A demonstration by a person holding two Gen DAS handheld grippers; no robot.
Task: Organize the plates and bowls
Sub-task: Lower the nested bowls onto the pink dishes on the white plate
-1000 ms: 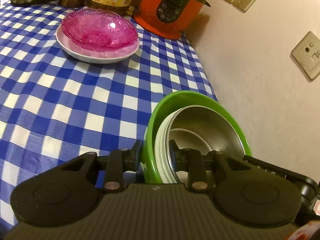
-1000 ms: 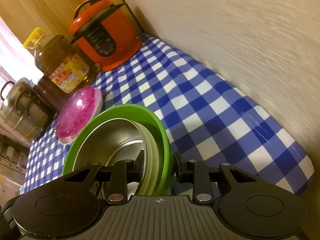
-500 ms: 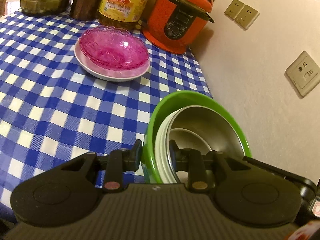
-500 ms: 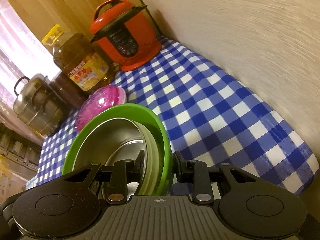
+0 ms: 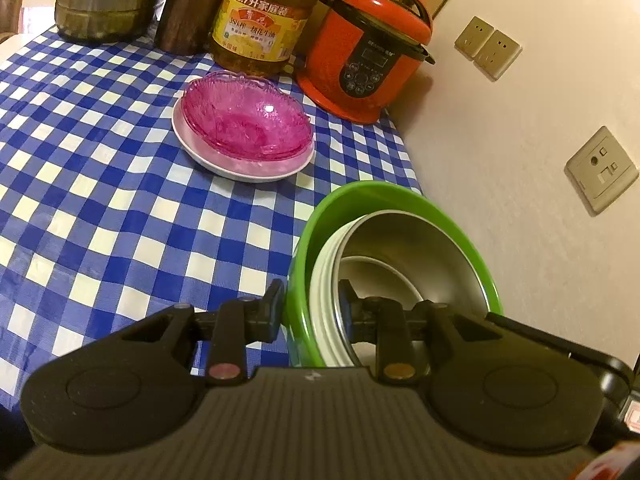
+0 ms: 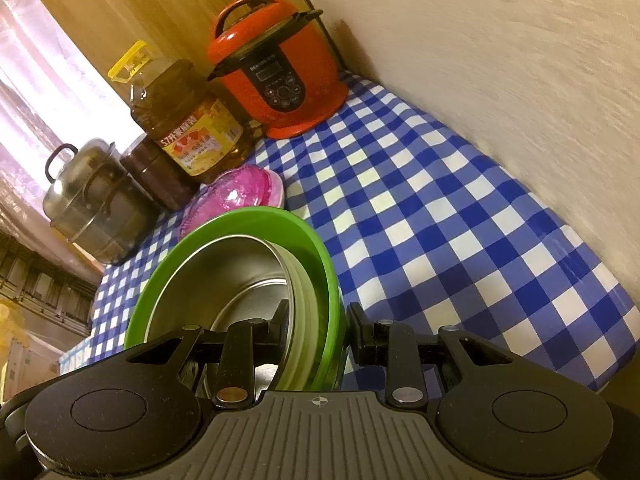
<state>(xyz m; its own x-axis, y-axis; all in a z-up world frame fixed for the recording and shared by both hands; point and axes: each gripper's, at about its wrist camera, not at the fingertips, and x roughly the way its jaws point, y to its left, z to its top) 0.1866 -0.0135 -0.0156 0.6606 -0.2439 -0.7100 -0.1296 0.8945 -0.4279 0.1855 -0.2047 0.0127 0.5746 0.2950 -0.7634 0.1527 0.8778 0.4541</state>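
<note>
Left claw (image 5: 312,306) clamped on the near rim of the nested stack: green bowl (image 5: 360,200) outermost, pale bowls (image 5: 320,280) inside it, steel bowl (image 5: 420,256) innermost. Right claw (image 6: 318,322) clamped likewise on the opposite rim, one finger inside, one outside. Stack held between both claws above the blue-checked bench (image 5: 100,200), close to the wall (image 5: 520,160). Farther back on the bench: pink glass bowls (image 5: 248,120) nested on a white plate (image 5: 240,168), just in front of an oil bottle (image 5: 260,20) and a red pressure cooker (image 5: 368,52). Steel pot (image 5: 100,0) and brown canister (image 5: 192,12) at the far edge.
</note>
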